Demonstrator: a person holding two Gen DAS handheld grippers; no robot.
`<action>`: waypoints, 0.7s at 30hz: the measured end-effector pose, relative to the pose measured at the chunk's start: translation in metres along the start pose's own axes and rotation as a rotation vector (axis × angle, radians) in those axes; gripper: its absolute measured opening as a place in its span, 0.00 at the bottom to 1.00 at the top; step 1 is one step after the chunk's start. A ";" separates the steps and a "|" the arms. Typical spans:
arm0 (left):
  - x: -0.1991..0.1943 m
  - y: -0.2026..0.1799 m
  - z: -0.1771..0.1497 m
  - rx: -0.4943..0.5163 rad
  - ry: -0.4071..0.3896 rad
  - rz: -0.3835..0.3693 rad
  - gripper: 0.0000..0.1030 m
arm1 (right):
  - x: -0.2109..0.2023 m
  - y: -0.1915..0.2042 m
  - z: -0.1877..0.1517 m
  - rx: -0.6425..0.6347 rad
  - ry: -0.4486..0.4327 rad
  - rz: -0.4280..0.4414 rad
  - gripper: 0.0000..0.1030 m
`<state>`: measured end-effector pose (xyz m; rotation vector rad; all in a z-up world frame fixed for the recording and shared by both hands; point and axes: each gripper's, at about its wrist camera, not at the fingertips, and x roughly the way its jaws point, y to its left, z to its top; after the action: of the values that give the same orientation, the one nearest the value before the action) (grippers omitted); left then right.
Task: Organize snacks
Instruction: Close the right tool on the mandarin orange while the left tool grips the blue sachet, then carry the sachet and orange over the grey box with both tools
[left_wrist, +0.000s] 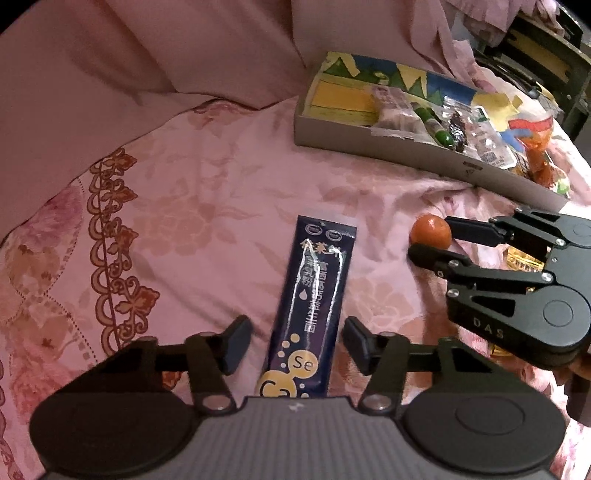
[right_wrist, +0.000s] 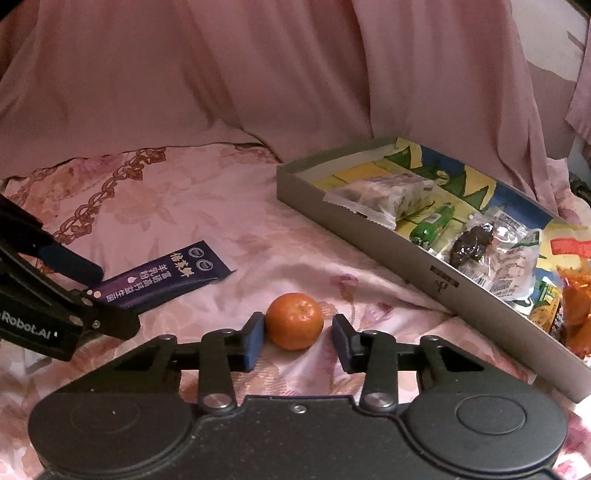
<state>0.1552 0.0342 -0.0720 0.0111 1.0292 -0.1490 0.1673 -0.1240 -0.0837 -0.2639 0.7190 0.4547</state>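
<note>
Orange mandarin (right_wrist: 294, 320), one; blue sachet (left_wrist: 309, 302), one

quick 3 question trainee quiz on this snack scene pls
1. True or false: the tangerine is already inside the grey tray.
2. Which gripper straddles the dark blue sachet? A left gripper B right gripper
3. Fill in: both grippers' fingers are ____.

Key: 1 false, it lies on the pink bedspread, between the right gripper's fingers. 2 A. 3 open.
</note>
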 end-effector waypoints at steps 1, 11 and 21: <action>0.000 -0.001 0.000 0.004 0.003 -0.005 0.48 | 0.000 -0.001 0.000 0.010 0.002 0.004 0.39; -0.006 0.005 0.003 -0.030 0.009 -0.037 0.35 | -0.005 0.002 -0.001 0.032 -0.004 -0.005 0.34; -0.012 0.008 0.004 -0.083 -0.090 -0.087 0.34 | -0.017 -0.005 0.005 0.050 -0.035 -0.033 0.34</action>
<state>0.1541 0.0431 -0.0603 -0.1154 0.9454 -0.1843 0.1611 -0.1314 -0.0686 -0.2205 0.6901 0.4087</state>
